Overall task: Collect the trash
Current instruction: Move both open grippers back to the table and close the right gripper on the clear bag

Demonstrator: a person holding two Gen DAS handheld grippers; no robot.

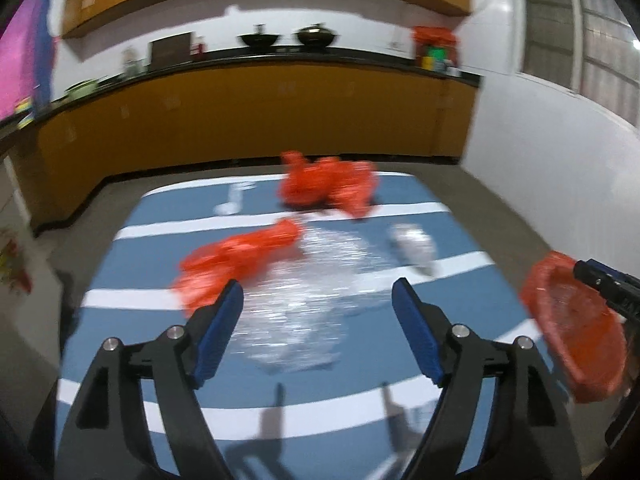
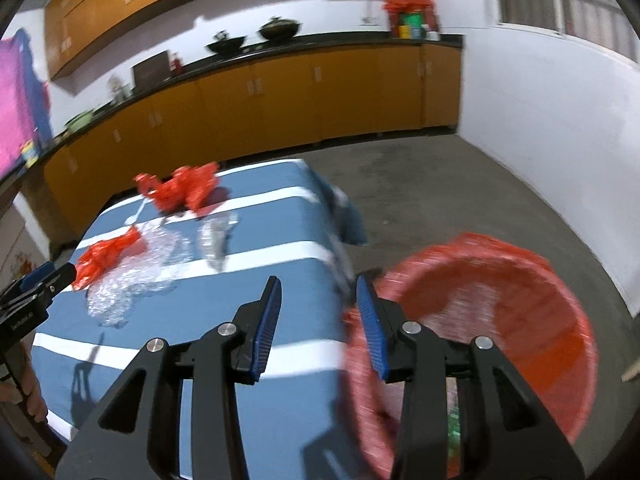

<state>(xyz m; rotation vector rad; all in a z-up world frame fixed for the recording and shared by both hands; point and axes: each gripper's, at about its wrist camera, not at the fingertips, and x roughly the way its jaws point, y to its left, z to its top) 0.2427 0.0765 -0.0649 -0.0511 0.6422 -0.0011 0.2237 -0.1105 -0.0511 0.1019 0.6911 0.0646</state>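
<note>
Trash lies scattered on the blue, white-striped table (image 1: 168, 364): a crumpled orange bag (image 1: 236, 260), a sheet of bubble wrap (image 1: 304, 304), a clear plastic bottle (image 1: 414, 248) and another orange bag (image 1: 328, 184) farther back. The left gripper (image 1: 318, 320) hovers over the bubble wrap, jaws wide apart and empty. The right gripper (image 2: 318, 320) holds its jaws parted beside the red bag-lined bin (image 2: 500, 320), one finger (image 2: 370, 328) at its rim; whether it grips the liner is unclear.

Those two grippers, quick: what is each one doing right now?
Left gripper: open, holding nothing.
Right gripper: open; nothing between its fingers, red bag beside it.
</note>
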